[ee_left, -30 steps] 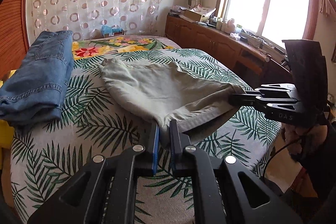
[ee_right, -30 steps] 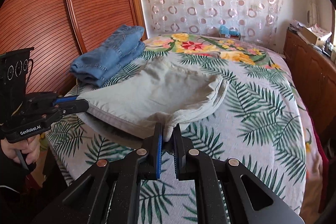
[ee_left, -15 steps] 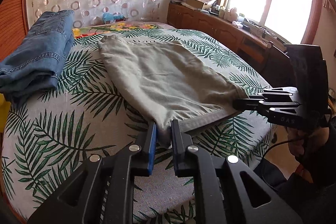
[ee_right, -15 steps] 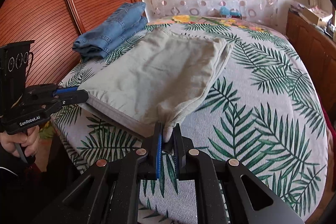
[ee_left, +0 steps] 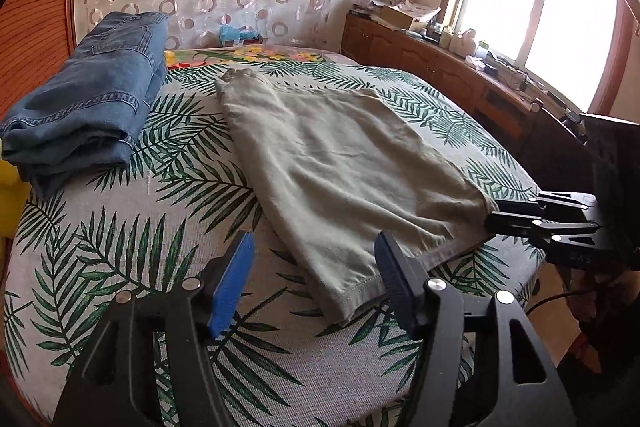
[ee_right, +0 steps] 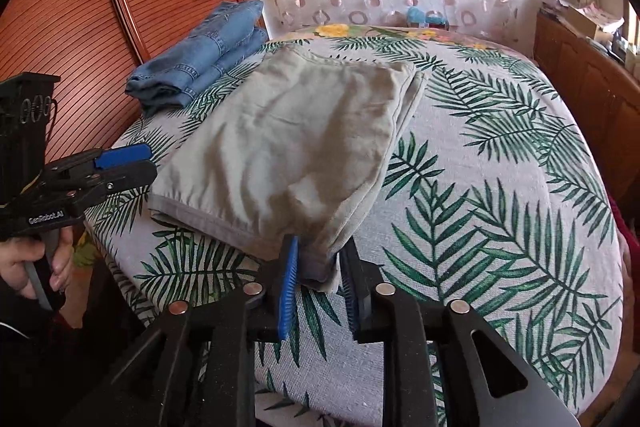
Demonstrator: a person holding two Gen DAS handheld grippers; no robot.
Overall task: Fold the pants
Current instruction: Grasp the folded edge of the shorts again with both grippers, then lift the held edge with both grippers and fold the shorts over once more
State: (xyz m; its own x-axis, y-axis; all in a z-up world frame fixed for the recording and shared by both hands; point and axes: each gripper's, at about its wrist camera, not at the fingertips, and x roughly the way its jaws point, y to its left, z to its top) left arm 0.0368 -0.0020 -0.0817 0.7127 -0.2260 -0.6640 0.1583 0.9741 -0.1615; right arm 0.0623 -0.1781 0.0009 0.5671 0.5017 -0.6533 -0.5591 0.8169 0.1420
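The folded pale grey-green cotton pants (ee_left: pixel 340 163) lie flat on the palm-leaf-print bed (ee_left: pixel 120 227), both near corners freed: left gripper (ee_left: pixel 312 267) jaws just spread wide, right gripper (ee_right: pixel 318 275) jaws just parted slightly around the hem.

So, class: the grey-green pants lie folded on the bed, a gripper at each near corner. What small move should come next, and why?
Probably draw both grippers back. The left gripper has just opened and the pants lie flat between its pads; the right gripper, also just opening, has the other corner loosely between its pads.
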